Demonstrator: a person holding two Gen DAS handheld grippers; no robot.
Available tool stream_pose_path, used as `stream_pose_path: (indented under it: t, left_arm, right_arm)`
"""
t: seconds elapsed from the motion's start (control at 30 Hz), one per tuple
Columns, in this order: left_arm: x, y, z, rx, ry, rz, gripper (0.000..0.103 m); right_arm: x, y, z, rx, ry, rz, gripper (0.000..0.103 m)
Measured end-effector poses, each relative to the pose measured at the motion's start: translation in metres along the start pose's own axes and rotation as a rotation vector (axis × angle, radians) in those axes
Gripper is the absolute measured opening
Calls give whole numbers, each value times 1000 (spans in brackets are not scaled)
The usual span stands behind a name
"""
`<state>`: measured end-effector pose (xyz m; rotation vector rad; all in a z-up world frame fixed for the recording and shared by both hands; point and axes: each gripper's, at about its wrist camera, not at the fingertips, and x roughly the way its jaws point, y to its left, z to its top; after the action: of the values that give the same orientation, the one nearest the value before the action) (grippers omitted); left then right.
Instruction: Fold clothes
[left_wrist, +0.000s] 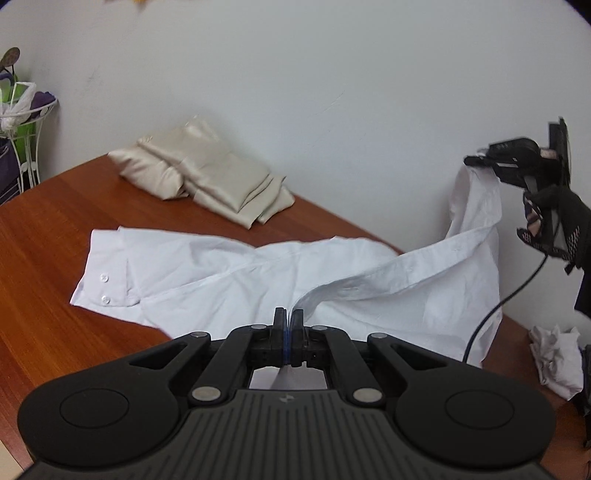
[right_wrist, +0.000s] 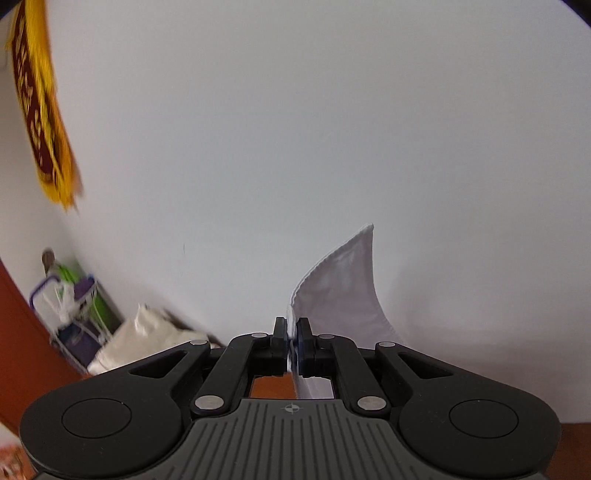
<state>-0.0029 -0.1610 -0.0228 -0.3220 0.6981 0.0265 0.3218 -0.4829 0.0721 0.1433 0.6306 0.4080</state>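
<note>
White shirt (left_wrist: 258, 273) on counter (left_wrist: 48, 236); hem clenched in left tool (left_wrist: 288, 317), corner in right tool (right_wrist: 291, 326); beige folded garment (left_wrist: 207, 173) behind shirt.

No writing can be read anywhere. The maroon banner (right_wrist: 35, 107) with yellow fringe, hanging on the wall up and left of the right tongs (right_wrist: 291, 328), carries gold characters too blurred to make out.
</note>
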Motion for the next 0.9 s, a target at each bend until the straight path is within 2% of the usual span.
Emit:
stream_pose_path:
  t: [0.07, 0.13, 0.2, 0.23, 0.27, 0.3, 0.33, 0.37, 0.4, 0.47, 0.63, 0.9]
  left_arm:
    - [11, 8, -7, -5, 34, 12, 3]
    - [19, 14, -11, -12, 57, 19, 5]
    - [27, 19, -16, -21, 76, 24, 7]
    - [28, 21, -17, -21, 79, 27, 8]
    - [28, 22, -18, -18, 79, 30, 11]
    - [27, 23, -18, -15, 79, 34, 19]
    - [27, 24, -18, -19, 76, 38, 27]
    - [27, 25, -17, -28, 71, 44, 43]
    - [27, 27, -17, -36, 66, 49, 50]
    - [24, 29, -16, -61, 58, 50, 57]
    - [18, 20, -14, -64, 55, 37, 61]
    - [16, -22, -21, -6, 62, -21, 66]
  right_arm:
    - [28, 14, -4, -40, 53, -8, 12]
    - [49, 27, -15, -81, 115, -14, 20]
    - [65, 36, -24, -123, 169, -22, 39]
    - [67, 41, -29, -146, 179, -20, 41]
    - [67, 43, -33, -162, 188, -15, 44]
    - [67, 44, -36, -177, 197, -10, 46]
    - [63, 44, -38, -184, 201, -5, 47]
    - [59, 44, -39, -190, 202, -1, 51]
    - [49, 42, -39, -194, 199, 2, 53]
    - [30, 36, -40, -201, 188, 3, 54]
    - [-23, -1, -46, -215, 178, -32, 58]
    - [-78, -47, -89, -173, 193, -77, 58]
